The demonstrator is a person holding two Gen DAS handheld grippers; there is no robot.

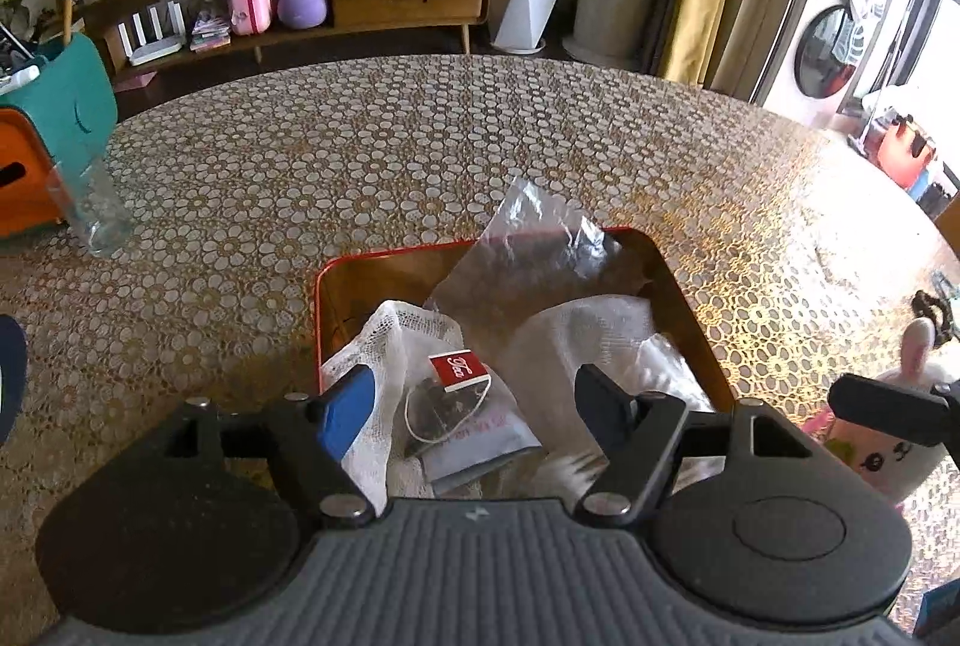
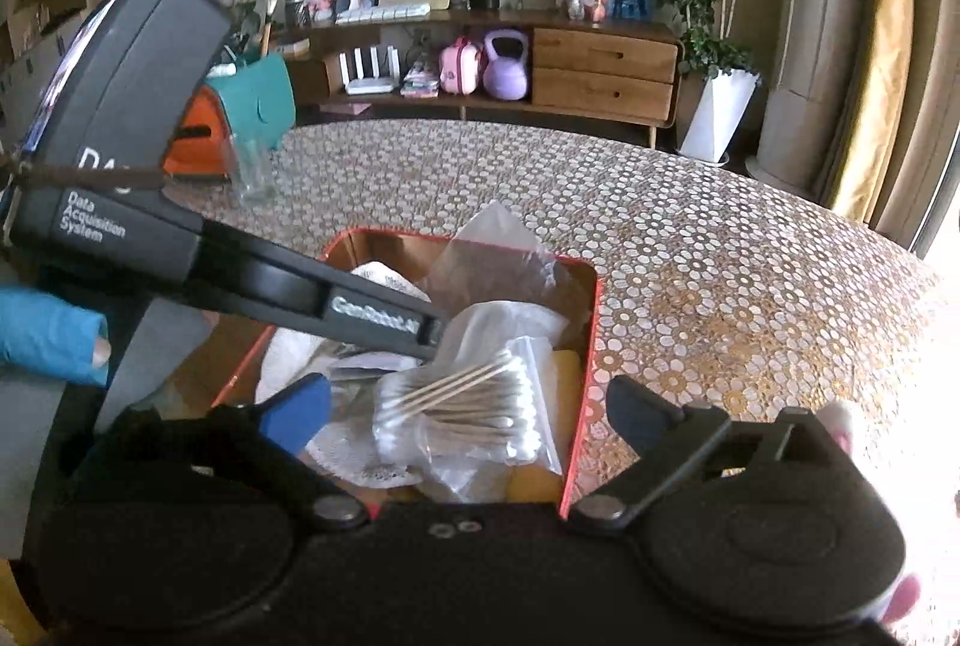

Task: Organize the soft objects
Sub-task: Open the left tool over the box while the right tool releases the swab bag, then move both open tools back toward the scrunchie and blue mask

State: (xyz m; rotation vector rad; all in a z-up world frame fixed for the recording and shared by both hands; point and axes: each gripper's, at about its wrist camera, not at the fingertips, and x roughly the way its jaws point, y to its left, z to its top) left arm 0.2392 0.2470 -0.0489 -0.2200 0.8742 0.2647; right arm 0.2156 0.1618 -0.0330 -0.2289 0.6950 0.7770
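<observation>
Red-rimmed box (image 1: 690, 286) of soft items, left claw (image 1: 474, 400) spread above tea bag (image 1: 459, 370), right claw (image 2: 468, 415) spread above cotton swabs (image 2: 474, 406)

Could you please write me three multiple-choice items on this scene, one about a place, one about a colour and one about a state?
1. Where does the bag of cotton swabs lie?
A. inside the red-rimmed box
B. on the sideboard
C. beside the drinking glass

2. What colour is the tea bag's tag?
A. green
B. red
C. yellow

3. How does the right gripper stand?
A. shut on the swab bag
B. shut on nothing
C. open, above the box

Answers: 1 A, the bag rests among the cloths within the box walls; 2 B, the tag is red with white lettering; 3 C, its fingers are spread wide on either side of the bag and grip nothing.
</observation>
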